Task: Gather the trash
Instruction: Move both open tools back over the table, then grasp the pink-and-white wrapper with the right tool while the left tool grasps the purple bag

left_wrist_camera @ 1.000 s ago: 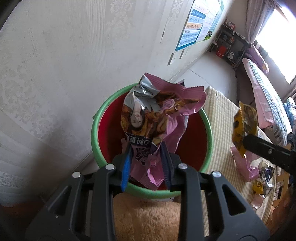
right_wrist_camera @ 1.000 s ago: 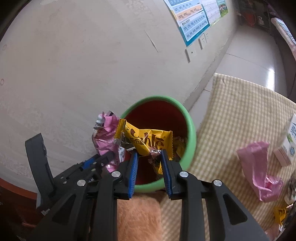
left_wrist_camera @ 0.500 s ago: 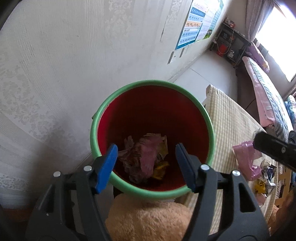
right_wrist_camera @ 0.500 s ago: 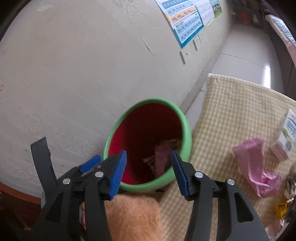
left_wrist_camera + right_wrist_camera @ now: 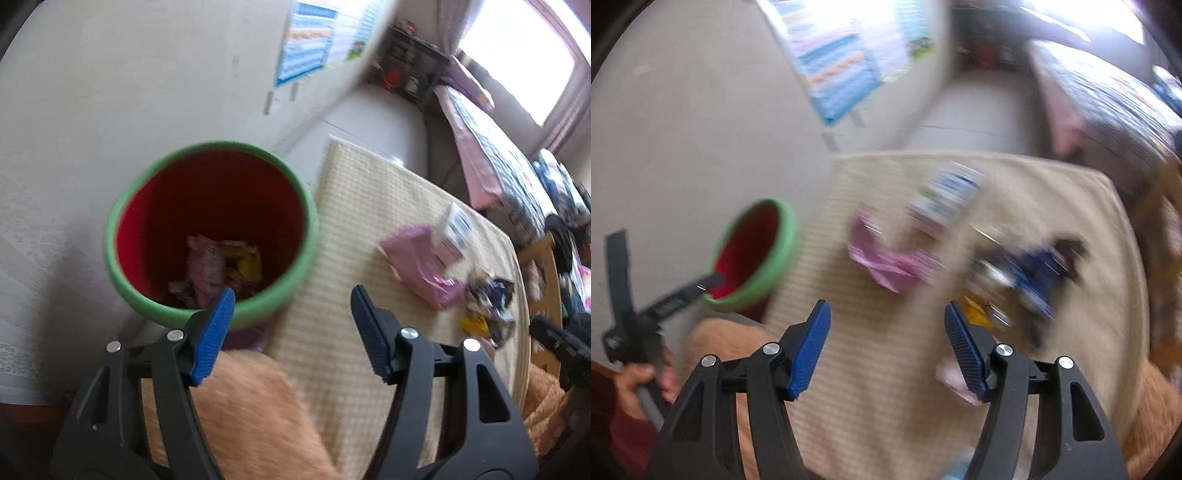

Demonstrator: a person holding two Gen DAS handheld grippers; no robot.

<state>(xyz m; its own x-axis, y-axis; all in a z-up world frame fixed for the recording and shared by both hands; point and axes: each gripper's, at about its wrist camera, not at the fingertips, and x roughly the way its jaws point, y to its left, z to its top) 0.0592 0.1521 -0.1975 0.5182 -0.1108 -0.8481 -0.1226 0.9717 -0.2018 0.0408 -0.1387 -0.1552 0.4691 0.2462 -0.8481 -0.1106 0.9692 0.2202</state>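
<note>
**Both grippers empty over bin and table**

The left gripper (image 5: 291, 325) points steeply downward, its blue-padded fingers (image 5: 212, 338) spread with nothing between them. The left-hand pad overlaps the near rim of the round red bin with a green rim (image 5: 122, 269); the other pad sits over the beige checked tablecloth (image 5: 343, 229). Crumpled pink and yellow wrappers (image 5: 221, 266) lie at the bottom of the bin, apart from the fingers.

The right gripper (image 5: 886, 347) also tilts downward, over the tablecloth. Its jaws are opening and hold nothing. Ahead of its fingers, blurred, lie a crumpled pink plastic bag (image 5: 886, 258), a white and blue carton (image 5: 945, 201), a small yellow wrapper (image 5: 975, 314) and dark blue wrappers (image 5: 1030, 273). A hand (image 5: 646, 380) grips the left gripper's handle.
</note>
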